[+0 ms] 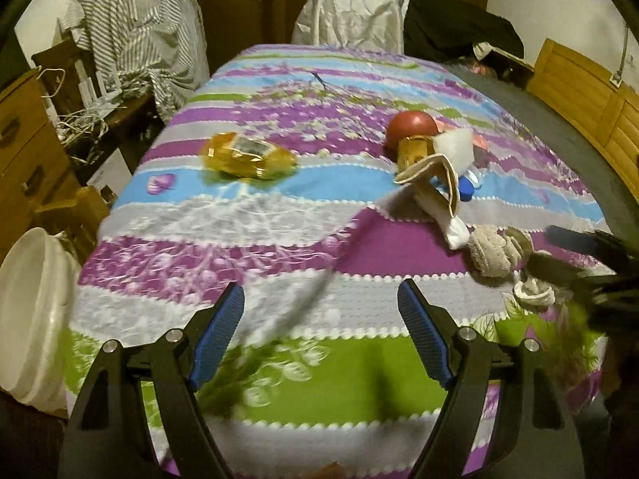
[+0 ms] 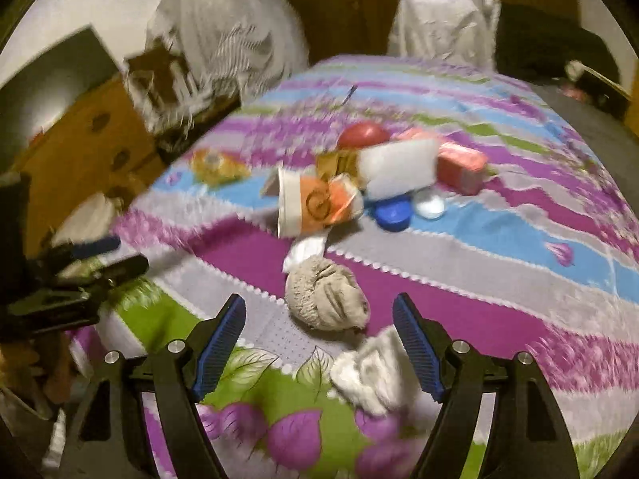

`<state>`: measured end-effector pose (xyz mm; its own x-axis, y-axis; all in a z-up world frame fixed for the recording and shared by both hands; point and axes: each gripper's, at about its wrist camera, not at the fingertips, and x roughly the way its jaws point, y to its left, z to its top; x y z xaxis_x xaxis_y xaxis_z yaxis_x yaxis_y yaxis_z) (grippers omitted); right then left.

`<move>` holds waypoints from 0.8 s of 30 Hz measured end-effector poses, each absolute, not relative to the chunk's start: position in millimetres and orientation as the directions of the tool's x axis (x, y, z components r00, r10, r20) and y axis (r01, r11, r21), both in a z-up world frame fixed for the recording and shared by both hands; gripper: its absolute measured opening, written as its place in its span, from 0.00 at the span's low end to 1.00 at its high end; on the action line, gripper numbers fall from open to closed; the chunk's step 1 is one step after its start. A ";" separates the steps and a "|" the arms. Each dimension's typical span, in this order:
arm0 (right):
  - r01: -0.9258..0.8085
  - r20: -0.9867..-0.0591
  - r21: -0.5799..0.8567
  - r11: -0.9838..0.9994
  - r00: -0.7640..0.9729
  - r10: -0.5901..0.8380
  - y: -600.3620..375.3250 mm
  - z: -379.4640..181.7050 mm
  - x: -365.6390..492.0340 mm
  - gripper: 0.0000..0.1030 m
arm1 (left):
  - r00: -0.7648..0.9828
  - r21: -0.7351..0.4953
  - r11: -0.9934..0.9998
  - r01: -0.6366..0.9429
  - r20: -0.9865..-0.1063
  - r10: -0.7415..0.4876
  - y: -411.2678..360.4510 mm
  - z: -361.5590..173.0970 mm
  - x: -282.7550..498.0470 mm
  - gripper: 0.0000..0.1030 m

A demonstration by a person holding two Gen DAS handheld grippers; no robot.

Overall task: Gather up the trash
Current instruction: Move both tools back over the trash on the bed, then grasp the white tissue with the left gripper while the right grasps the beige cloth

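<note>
blurred paper cup, bottle cap half hidden

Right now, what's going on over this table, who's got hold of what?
Nobody holds anything yet. A person carries two handheld grippers over a table with a striped floral cloth strewn with trash. The left gripper is open and empty. The right gripper is open too, with a white crumpled tissue lying near its fingers, untouched. Beyond lie a beige wad, a crushed paper cup, a blue cap and a yellow wrapper.
</note>
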<state>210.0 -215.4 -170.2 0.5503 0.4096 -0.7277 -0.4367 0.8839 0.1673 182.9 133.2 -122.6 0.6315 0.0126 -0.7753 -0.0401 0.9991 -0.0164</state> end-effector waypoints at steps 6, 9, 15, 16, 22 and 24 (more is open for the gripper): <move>-0.441 -0.749 0.132 0.888 0.543 0.381 -199.5 -186.1 229.0 0.50 | 0.616 -0.038 0.999 -0.001 -0.787 -0.029 113.9 -131.7 205.4 0.74; -0.417 -0.735 0.143 0.897 0.562 0.379 -211.2 -186.6 232.0 0.39 | 0.610 -0.054 0.998 0.036 -0.790 -0.065 97.2 -137.8 217.9 0.73; -0.365 -0.717 0.202 0.909 0.577 0.391 -252.0 -189.9 231.2 0.37 | 0.570 -0.090 0.990 0.105 -0.811 -0.134 56.2 -158.9 252.7 0.73; -0.363 -0.717 0.217 0.906 0.571 0.400 -255.6 -193.0 231.5 0.37 | 0.565 -0.089 0.990 0.107 -0.814 -0.134 50.9 -161.7 258.0 0.73; -0.361 -0.707 0.236 0.902 0.573 0.414 -255.6 -198.1 229.3 0.38 | 0.543 -0.057 0.992 0.110 -0.833 -0.108 36.1 -175.7 275.7 0.39; -0.363 -0.702 0.239 0.900 0.576 0.419 -254.2 -197.8 228.3 0.38 | 0.533 -0.083 0.990 0.112 -0.836 -0.130 41.7 -172.5 271.6 0.23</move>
<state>228.3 -254.2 -197.8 0.5760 0.4187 -0.7021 -0.3634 0.9005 0.2388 271.6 41.7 -172.5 0.5334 -0.1299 -0.8358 0.1118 0.9903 -0.0826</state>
